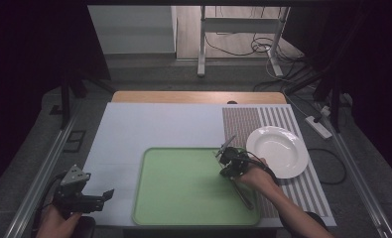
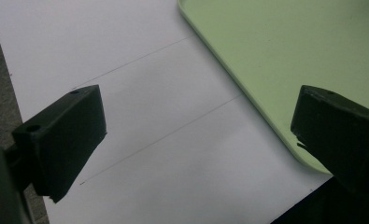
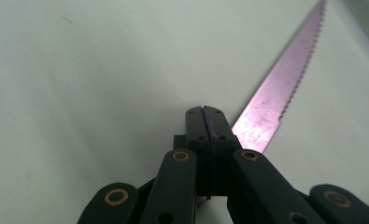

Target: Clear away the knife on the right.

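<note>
A serrated knife (image 3: 275, 93) lies flat on the green tray (image 1: 183, 183), its blade running out from under my right gripper (image 3: 205, 114) toward the upper right of the right gripper view. That gripper's jaws are pressed together with nothing showing between them. In the high view the right gripper (image 1: 229, 157) hovers over the tray's right part. My left gripper (image 1: 108, 195) is open and holds nothing. It hangs over the white mat (image 2: 140, 93), just off the tray's near left corner (image 2: 275, 107).
A white plate (image 1: 278, 151) sits on the striped mat (image 1: 302, 188) right of the tray, close to my right hand. Wooden table edge (image 1: 198, 96) runs along the back. Cables and a power strip (image 1: 318, 126) lie on the floor beyond.
</note>
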`<state>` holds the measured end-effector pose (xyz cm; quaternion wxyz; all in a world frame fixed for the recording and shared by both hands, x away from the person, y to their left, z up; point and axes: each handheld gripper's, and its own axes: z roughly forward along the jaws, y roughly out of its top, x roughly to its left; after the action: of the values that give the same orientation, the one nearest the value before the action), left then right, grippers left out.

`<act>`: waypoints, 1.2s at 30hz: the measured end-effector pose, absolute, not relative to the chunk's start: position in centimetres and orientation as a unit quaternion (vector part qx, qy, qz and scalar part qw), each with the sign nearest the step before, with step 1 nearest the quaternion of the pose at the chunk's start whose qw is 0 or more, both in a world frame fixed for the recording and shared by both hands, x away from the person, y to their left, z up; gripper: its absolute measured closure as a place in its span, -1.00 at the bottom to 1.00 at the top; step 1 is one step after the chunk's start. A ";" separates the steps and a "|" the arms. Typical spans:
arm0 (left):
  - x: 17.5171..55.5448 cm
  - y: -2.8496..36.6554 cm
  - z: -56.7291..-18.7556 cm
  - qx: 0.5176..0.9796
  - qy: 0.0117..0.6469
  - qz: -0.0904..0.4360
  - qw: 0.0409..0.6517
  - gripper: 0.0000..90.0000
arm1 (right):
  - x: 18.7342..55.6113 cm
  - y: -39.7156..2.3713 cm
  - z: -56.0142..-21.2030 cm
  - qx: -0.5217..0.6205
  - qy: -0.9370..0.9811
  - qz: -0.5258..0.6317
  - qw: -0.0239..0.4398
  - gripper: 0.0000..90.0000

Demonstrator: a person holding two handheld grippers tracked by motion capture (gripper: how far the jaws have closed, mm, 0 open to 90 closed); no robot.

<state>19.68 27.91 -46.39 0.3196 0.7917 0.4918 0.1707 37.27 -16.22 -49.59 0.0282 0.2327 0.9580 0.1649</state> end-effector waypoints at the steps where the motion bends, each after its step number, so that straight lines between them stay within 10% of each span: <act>1: 19.7 27.9 -46.4 0.792 0.492 0.171 0.319 -0.92 | 37.4 -16.6 -49.6 0.237 0.957 0.165 0.023 1.00; 36: 19.7 27.9 -46.4 0.791 0.493 0.172 0.319 -0.91 | 37.5 -21.7 -49.2 0.302 0.940 0.159 0.016 1.00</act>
<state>19.66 27.90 -46.39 0.3187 0.7910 0.4931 0.1722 37.55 -21.71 -49.17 0.0165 0.3018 0.9399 0.1586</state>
